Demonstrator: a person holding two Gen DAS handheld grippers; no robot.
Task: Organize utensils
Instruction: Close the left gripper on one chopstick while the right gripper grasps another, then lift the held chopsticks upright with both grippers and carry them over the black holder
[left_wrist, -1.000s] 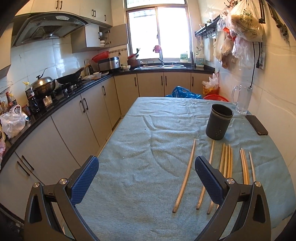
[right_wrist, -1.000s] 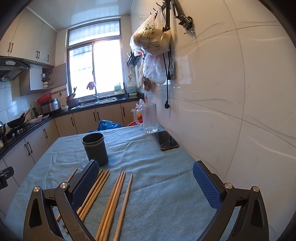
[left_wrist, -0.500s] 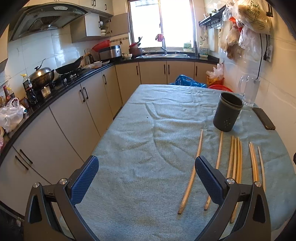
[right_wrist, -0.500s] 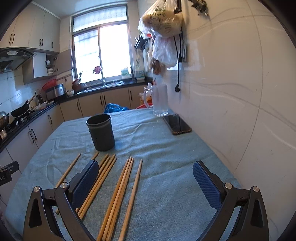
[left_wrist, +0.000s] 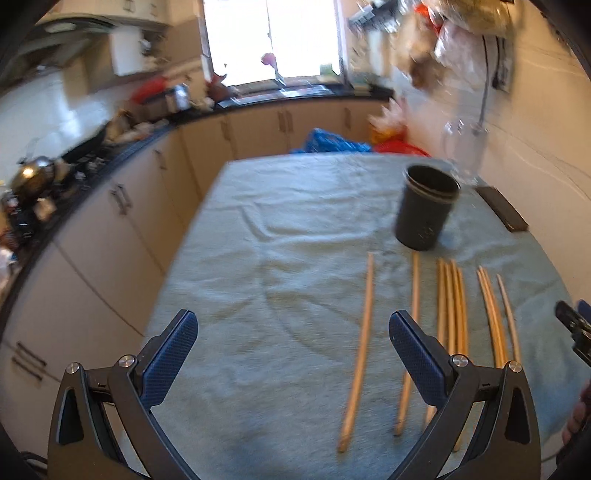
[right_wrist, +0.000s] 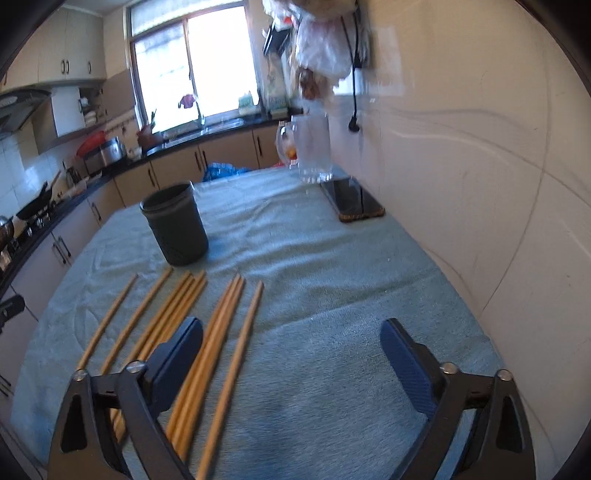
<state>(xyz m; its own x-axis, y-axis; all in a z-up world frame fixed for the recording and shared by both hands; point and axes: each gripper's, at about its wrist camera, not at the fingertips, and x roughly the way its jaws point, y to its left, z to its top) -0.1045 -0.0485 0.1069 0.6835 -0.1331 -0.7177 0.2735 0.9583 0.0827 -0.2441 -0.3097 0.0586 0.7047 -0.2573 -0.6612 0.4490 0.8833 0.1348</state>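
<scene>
No text, label, brand or number is legible anywhere; both views are too blurred to read.

Black tongs (right_wrist: 291, 354) (silver screws), blue textured pads (right_wrist: 404, 363).

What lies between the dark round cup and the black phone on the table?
Only bare teal cloth separates the dark cup from the black phone, clearest in the right wrist view.

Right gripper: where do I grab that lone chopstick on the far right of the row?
Take the lone chopstick near its middle, from above, jaws across its width. It lies flat on the cloth, with a gap from the neighbouring pair for one finger. The right gripper has just been closing and is empty.
</scene>
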